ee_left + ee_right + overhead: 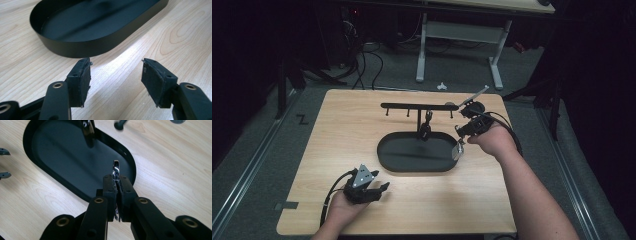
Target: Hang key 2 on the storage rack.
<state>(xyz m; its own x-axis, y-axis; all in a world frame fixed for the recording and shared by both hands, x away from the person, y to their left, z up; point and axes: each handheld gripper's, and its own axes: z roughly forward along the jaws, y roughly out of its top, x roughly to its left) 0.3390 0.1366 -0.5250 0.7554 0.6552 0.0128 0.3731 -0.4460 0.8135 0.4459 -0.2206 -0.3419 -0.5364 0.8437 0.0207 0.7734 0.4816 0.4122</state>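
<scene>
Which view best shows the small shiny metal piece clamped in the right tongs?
The right gripper view: the shiny metal piece stands close and sharp between the shut right tongs, above the black oval tray. The high view shows it only as a small bright glint at the tray's right end. The left gripper view gives tray and wooden table.

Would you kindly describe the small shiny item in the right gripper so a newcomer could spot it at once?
Start at the black oval tray in the middle of the wooden table. At the tray's right end the right gripper is shut on a small metal piece, held over the rim. Its bright chrome gleam sets it apart from the matte black tray, stand and jaws.
</scene>
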